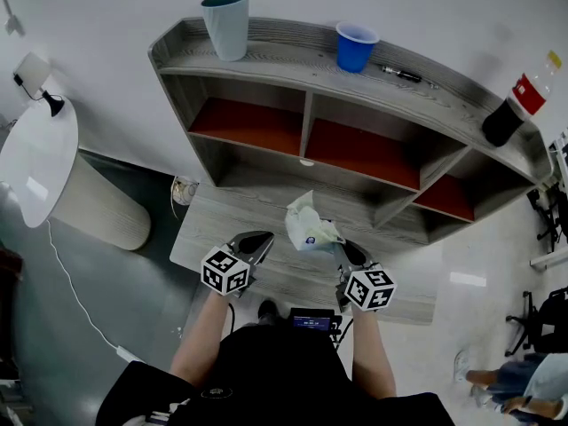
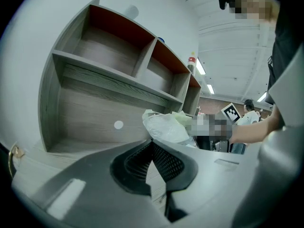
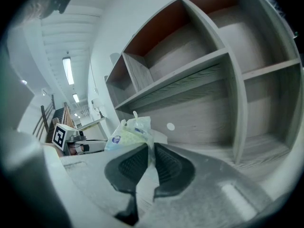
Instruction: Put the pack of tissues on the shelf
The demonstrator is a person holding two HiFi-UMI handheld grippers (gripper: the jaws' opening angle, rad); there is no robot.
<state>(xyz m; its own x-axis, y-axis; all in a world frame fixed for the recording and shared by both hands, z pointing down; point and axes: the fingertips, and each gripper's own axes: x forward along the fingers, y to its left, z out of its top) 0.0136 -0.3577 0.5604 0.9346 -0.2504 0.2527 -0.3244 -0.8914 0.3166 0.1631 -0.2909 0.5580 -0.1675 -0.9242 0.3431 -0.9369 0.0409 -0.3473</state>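
The right gripper (image 3: 151, 148) has its jaws closed on the wrapper of the pack of tissues (image 3: 126, 136), which hangs just above the counter (image 1: 231, 211) in front of the shelf's (image 1: 306, 118) middle lower bay. The left gripper (image 2: 152, 144) sits just beside it, its jaws together with nothing between them. A small white disc (image 1: 306, 161) marks the back panel behind the pack. The red-backed upper bays face the pack with open fronts. On the top board stand a pale cup (image 1: 225, 25), a blue cup (image 1: 356, 46), a dark pen (image 1: 401, 74) and a dark bottle (image 1: 515, 105). A white round-topped stand (image 1: 40, 162) is to the left on grey floor, and an office chair (image 1: 541, 318) to the right on glossy tile.
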